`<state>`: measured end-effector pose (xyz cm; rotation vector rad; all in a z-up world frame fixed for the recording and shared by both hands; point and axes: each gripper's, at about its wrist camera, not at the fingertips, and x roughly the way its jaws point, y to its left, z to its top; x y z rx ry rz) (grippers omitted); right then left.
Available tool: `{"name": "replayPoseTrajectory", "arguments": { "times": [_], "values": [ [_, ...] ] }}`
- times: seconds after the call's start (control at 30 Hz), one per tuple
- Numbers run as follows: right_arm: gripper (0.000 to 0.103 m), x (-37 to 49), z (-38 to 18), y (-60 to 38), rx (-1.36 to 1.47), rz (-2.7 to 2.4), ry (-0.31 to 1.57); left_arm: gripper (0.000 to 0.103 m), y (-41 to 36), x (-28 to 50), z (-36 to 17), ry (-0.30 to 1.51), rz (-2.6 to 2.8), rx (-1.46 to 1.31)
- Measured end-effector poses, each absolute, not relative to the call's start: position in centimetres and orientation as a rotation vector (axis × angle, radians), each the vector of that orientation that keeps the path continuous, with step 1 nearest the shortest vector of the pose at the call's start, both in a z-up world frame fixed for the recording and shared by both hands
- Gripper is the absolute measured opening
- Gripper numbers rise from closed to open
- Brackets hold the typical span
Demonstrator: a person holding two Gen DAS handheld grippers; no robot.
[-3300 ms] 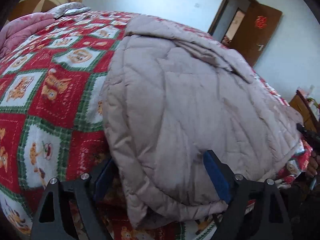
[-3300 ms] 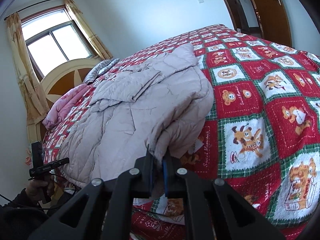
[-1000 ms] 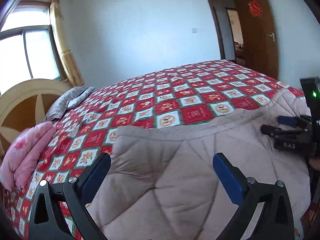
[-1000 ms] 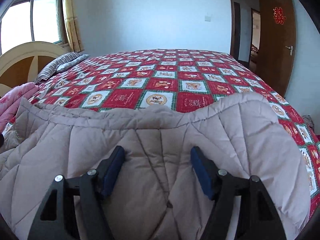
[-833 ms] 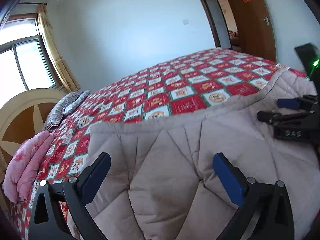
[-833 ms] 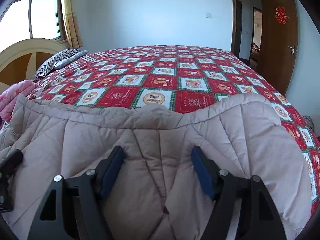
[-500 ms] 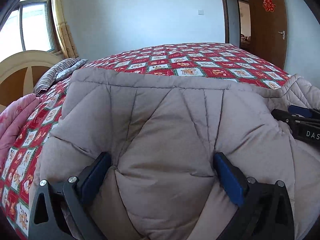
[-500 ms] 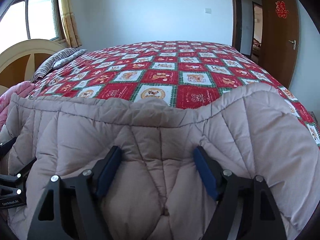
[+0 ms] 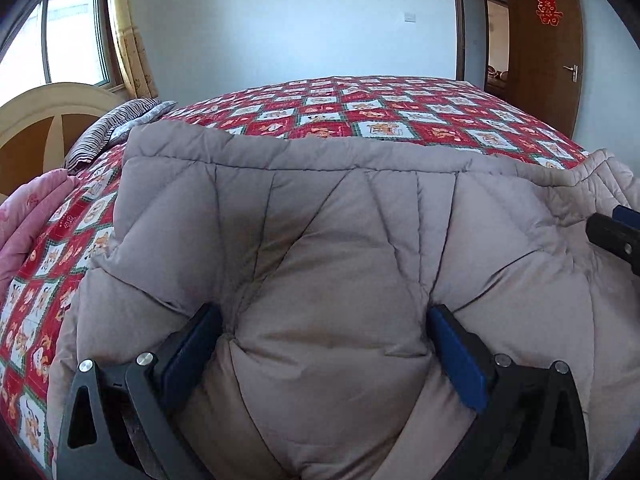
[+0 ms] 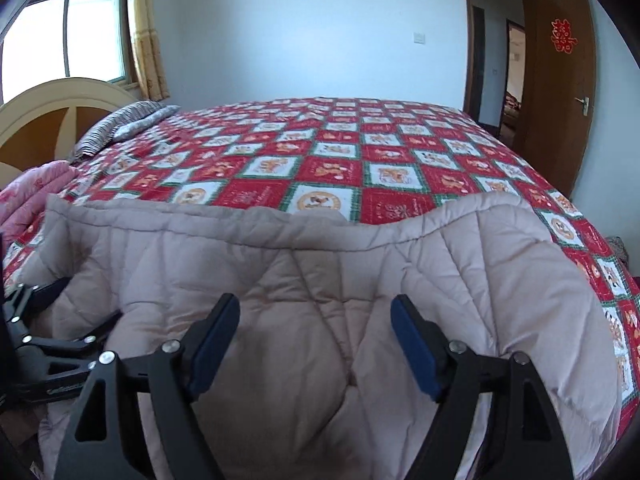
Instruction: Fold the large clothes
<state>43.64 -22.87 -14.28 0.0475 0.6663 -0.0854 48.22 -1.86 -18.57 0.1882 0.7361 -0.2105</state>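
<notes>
Beige quilted coat between left tongs

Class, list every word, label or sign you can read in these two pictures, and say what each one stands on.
"囍": red sign on the brown door.
Lettering on the bedspread squares: too small to read.
Marking on the left gripper: too blurred to read.
</notes>
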Motion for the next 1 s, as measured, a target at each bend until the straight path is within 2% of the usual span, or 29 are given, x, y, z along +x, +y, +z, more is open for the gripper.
{"name": "replayPoseTrajectory", "arguments": {
  "times": [0.3,0.73,0.9,1.0],
  "values": [
    [0.086,43.0,-17.2,-20.7,-0.023,-0.094,0.716,0.102,-1.8,48.2,-18.6,0.737,-0.206,0.184],
    [0.09,44.2,-17.7,-19.7,-0.089,-0.143,0.839,0.102,-2.3,48.2,-18.7,0.745,-0.175,0.211],
    [0.089,39.1,-14.7,-18.0,-0.059,-0.13,0.747,0.102,-1.8,48.3,-18.6,0.761,-0.191,0.189],
    [0.089,36.2,-15.6,-17.1,-0.042,-0.123,0.736,0.102,-1.4,48.1,-18.6,0.753,-0.201,0.17]
  ]
}}
